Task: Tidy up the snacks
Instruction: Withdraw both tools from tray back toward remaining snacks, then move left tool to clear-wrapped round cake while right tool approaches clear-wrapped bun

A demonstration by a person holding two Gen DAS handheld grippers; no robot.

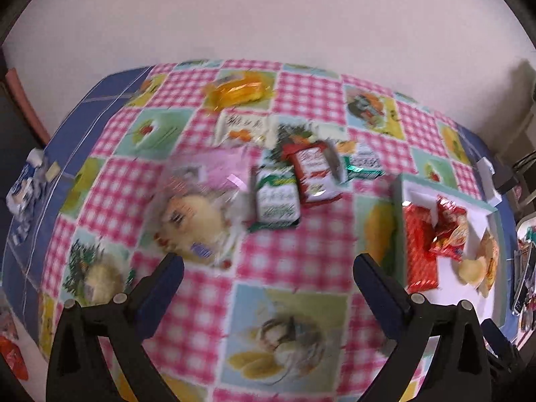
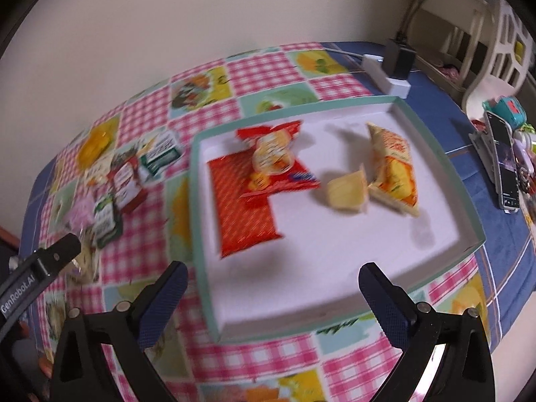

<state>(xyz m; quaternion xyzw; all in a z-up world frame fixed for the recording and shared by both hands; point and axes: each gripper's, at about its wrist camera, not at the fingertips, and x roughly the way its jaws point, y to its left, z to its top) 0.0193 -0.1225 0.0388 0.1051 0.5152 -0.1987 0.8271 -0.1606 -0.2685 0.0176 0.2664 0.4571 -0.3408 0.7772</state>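
Loose snacks lie on the checked tablecloth: a clear bag with a pink top (image 1: 197, 201), a green-white packet (image 1: 276, 201), a red packet (image 1: 313, 174), another green packet (image 1: 363, 164), a white packet (image 1: 243, 127) and an orange packet (image 1: 238, 92). A white tray with a teal rim (image 2: 201, 221) holds a flat red packet (image 2: 241, 207), a red chip bag (image 2: 278, 157), a yellow cup (image 2: 348, 191) and a yellow bag (image 2: 395, 167). My left gripper (image 1: 268, 271) is open and empty above the cloth, near the clear bag. My right gripper (image 2: 273, 283) is open and empty over the tray's near edge.
A white power strip with a black plug (image 2: 392, 67) lies behind the tray. A phone (image 2: 502, 164) and small clutter lie on the blue cloth to the right. A blue-white packet (image 1: 23, 191) sits at the table's left edge. A wall stands behind the table.
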